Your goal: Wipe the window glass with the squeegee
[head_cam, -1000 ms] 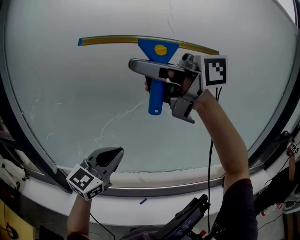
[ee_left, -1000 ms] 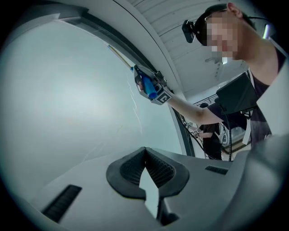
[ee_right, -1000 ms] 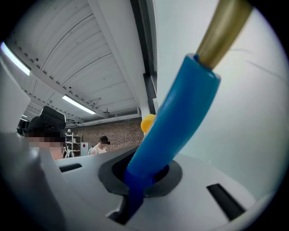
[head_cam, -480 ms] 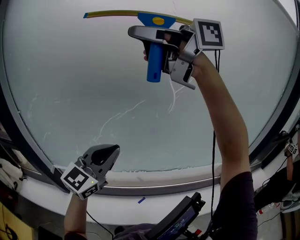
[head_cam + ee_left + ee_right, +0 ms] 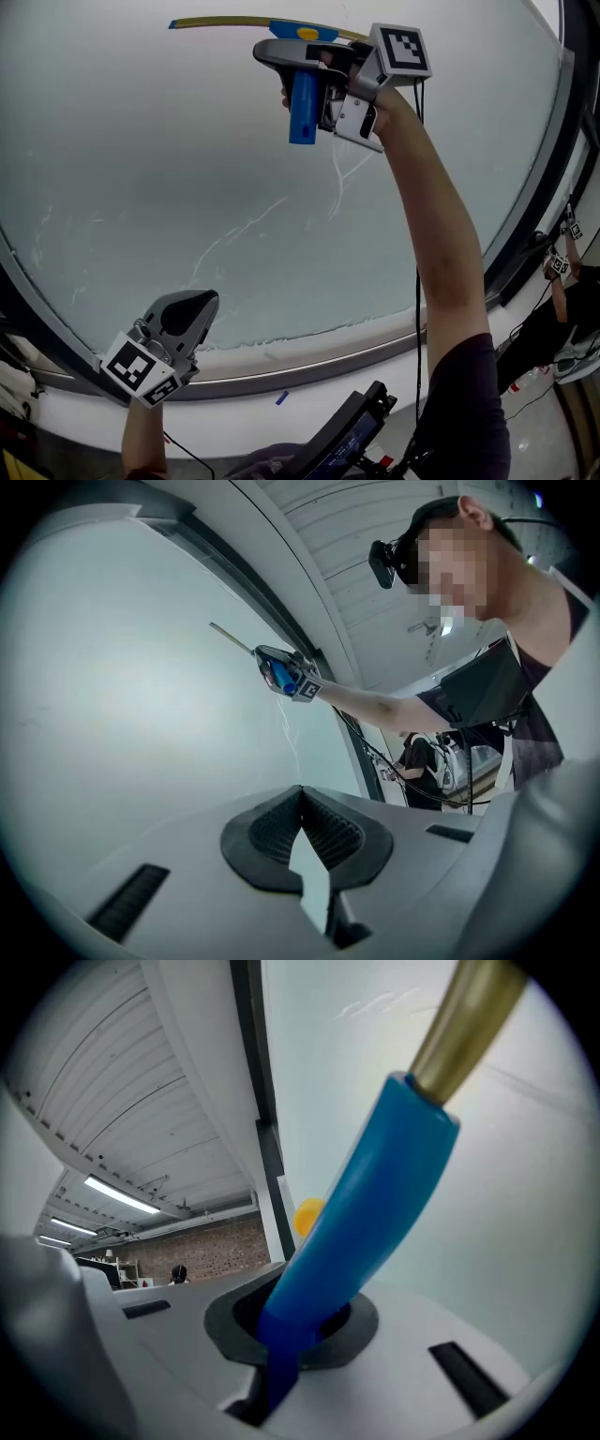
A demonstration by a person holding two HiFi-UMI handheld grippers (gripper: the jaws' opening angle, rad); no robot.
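Clamping the squeegee (image 5: 302, 98) by its handle, my right tool (image 5: 317, 67) held the blade (image 5: 234, 22) level near the top of the glass (image 5: 169, 169), with most of the pane below, while my left tool (image 5: 195, 306) hung low, closed and empty.

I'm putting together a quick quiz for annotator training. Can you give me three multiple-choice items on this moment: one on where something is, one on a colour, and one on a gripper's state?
1. Where on the window glass is the squeegee?
A. near its top
B. near its bottom edge
C. off it, lying on the ledge

2. What colour is the squeegee's handle?
A. red
B. blue
C. green

3. How is the left gripper?
A. open around the squeegee
B. shut on a cloth
C. shut, holding nothing

Answers:
1 A: the head view shows it high on the glass.
2 B: it is blue in the head view and where the right gripper clamps it.
3 C: its jaws meet with nothing between them.
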